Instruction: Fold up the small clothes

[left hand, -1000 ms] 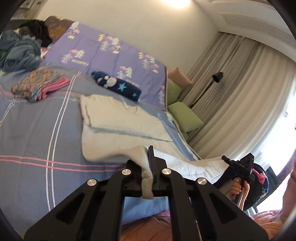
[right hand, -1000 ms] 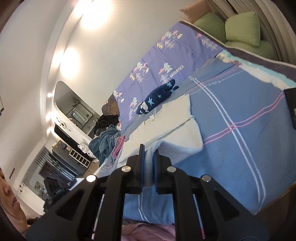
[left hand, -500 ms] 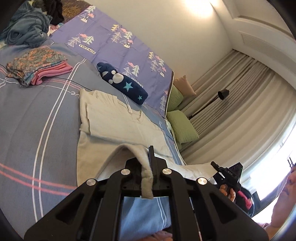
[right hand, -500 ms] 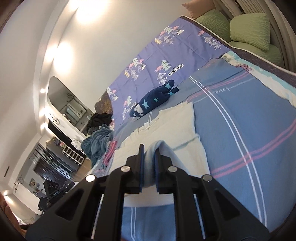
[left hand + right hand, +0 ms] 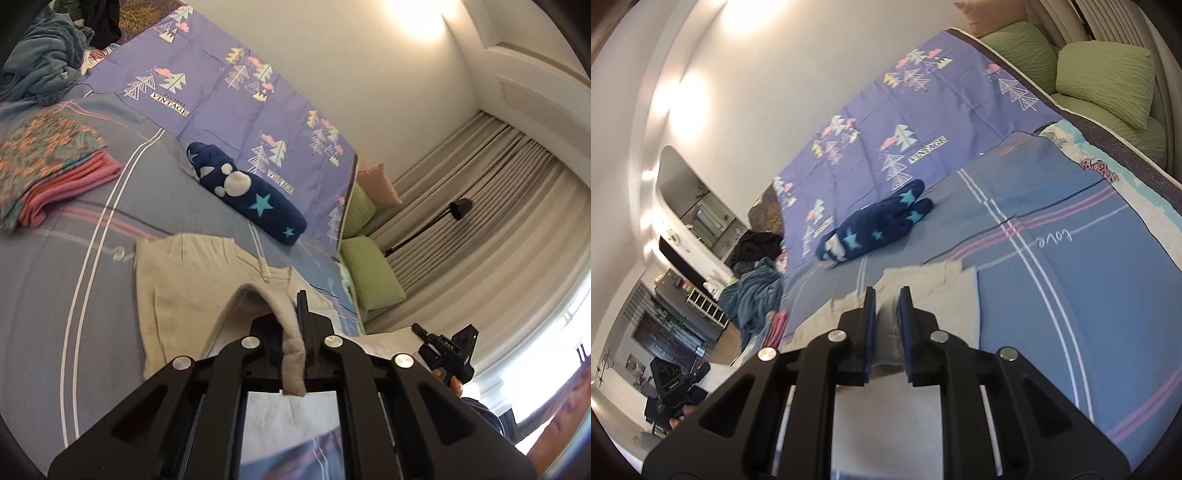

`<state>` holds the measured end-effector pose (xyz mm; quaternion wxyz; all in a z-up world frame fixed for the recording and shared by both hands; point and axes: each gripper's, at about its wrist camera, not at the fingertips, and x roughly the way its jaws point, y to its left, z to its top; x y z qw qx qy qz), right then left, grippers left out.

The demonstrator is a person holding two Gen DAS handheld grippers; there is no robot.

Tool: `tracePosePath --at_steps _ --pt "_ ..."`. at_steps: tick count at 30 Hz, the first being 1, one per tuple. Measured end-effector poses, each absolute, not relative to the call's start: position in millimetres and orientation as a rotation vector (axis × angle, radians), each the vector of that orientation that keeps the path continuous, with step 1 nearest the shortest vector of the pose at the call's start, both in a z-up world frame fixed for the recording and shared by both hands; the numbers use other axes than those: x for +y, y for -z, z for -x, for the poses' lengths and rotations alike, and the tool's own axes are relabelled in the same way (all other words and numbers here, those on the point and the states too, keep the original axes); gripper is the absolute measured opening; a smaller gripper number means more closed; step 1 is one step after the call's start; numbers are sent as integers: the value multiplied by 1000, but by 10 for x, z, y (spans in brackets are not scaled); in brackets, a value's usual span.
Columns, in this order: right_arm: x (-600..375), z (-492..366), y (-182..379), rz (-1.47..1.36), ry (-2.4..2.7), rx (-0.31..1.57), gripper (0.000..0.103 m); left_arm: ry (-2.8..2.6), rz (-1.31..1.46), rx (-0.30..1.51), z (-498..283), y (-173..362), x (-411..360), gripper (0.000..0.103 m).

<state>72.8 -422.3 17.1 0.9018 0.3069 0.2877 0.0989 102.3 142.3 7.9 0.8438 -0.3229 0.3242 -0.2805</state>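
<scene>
A beige garment with a drawstring lies spread on the blue bed cover. My left gripper is shut on a bunched edge of it and holds that edge over the flat part. My right gripper is shut on another edge of the same beige garment, lifted above the bed cover. The right gripper also shows at the right of the left wrist view.
A navy star-print roll lies beyond the garment. A folded stack of floral and pink clothes sits at the left. A heap of teal and dark clothes lies far left. Green pillows and curtains are at the right.
Both grippers have carried the garment's lifted edge forward over the flat part, toward the navy roll. The fold now covers more of the garment.
</scene>
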Motion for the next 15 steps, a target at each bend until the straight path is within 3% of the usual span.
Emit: tracePosePath --at_steps 5,10,11,13,15 --pt "-4363 -1395 8 -654 -171 638 7 568 663 797 -1690 170 1288 5" --pt "-4250 -1696 538 -618 -201 839 8 442 644 968 -2103 732 1220 7" --pt "-4239 -1675 650 -615 -207 868 11 438 659 981 -2110 824 1242 7" --pt "-4257 -1623 806 -623 -219 902 34 441 683 986 -2088 919 1283 9" --pt "-4286 -1582 885 -632 -235 913 37 453 702 977 -2040 945 1319 13"
